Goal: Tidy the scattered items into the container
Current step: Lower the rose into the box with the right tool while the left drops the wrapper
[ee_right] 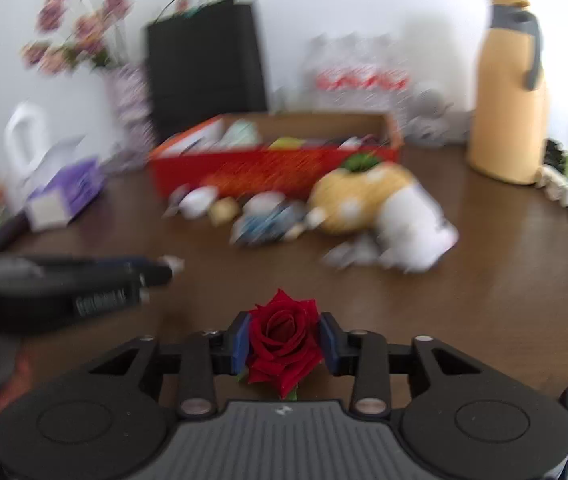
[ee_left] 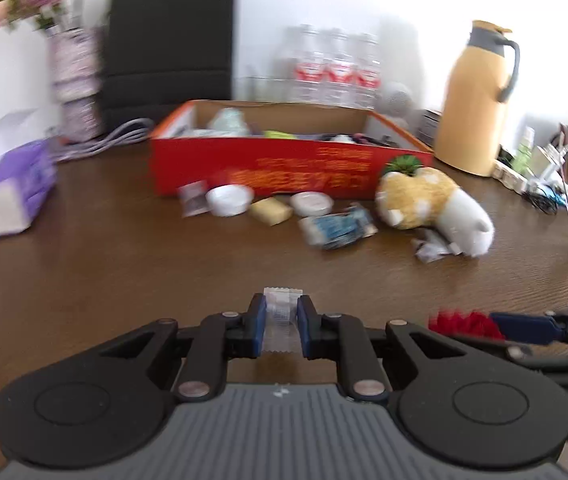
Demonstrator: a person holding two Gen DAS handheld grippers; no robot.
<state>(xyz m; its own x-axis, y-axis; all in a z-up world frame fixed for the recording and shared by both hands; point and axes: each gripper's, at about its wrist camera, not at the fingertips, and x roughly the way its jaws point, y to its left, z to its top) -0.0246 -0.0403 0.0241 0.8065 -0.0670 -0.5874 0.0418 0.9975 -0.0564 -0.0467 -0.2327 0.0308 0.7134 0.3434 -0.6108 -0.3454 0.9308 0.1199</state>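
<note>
My left gripper (ee_left: pixel 281 312) is shut on a small clear sachet (ee_left: pixel 282 294), held just above the brown table. A red fabric rose (ee_right: pixel 284 344) sits between the blue pads of my right gripper (ee_right: pixel 285 332), which press on both its sides. The red cardboard box (ee_left: pixel 284 164) stands ahead with several items inside. In front of it lie two white round tubs (ee_left: pixel 228 199), a yellow block (ee_left: pixel 271 210), a blue packet (ee_left: pixel 338 228), a crumpled wrapper (ee_left: pixel 432 248) and a yellow-and-white plush toy (ee_left: pixel 424 200).
A purple tissue box (ee_left: pixel 7 192) lies at the left. Along the back stand a flower vase (ee_left: pixel 75 80), a black bag (ee_left: pixel 171 40), water bottles (ee_left: pixel 332 68) and a yellow thermos jug (ee_left: pixel 478 100). Cables (ee_left: pixel 556 184) tangle at the right edge.
</note>
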